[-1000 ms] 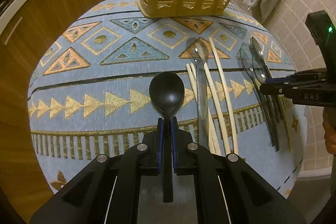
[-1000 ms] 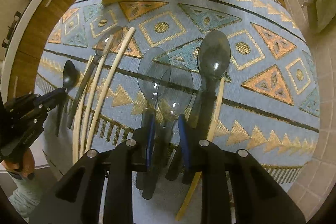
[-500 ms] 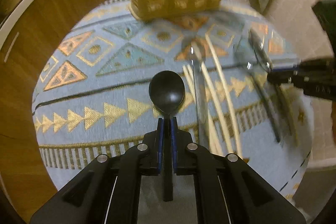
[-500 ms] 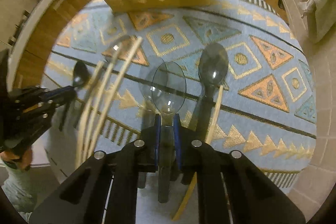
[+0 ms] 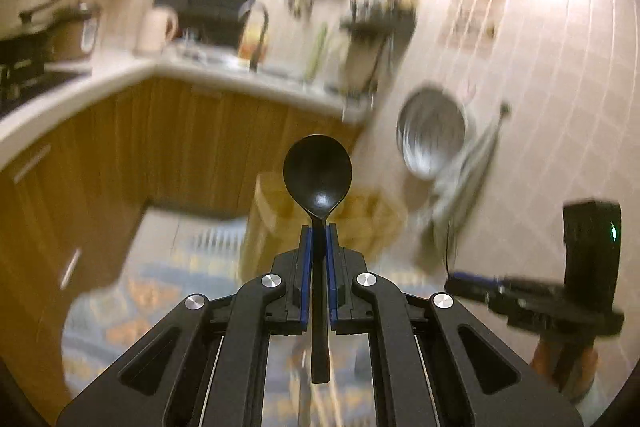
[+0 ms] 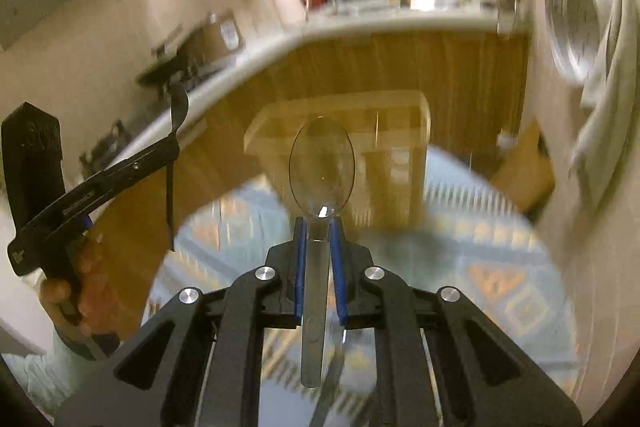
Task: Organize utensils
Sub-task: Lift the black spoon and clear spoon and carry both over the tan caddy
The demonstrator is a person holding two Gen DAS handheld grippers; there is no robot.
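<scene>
Your left hand-held gripper (image 5: 319,227) is clamping a black spoon (image 5: 317,175) by the neck, just below the bowl, with the handle running back between the jaws; your right hand-held gripper (image 6: 319,223) is pinching a clear plastic spoon (image 6: 322,165) at the same spot. Both spoons are riding in the air, bowls up and forward, above the patterned cloth on the table (image 6: 500,259).

The yellow slotted basket (image 6: 392,131) is standing ahead of both tools, toward the far edge of the table, and it is looking like the place these two are going. The view is blurring, so its compartments are not readable.

Both spoons are looking light and stiff, so weight is not troubling you. The clear one is likely smooth, thin plastic; it may be slipping or twisting between the blue pads (image 6: 301,259), and a hard squeeze could be cracking it. The black one is looking sturdier and matte, probably gripping better.

Holding at the neck is leaving a long handle hanging free behind the pads, so you are probably needing to tip each spoon handle-down before lowering it into the basket.
</scene>
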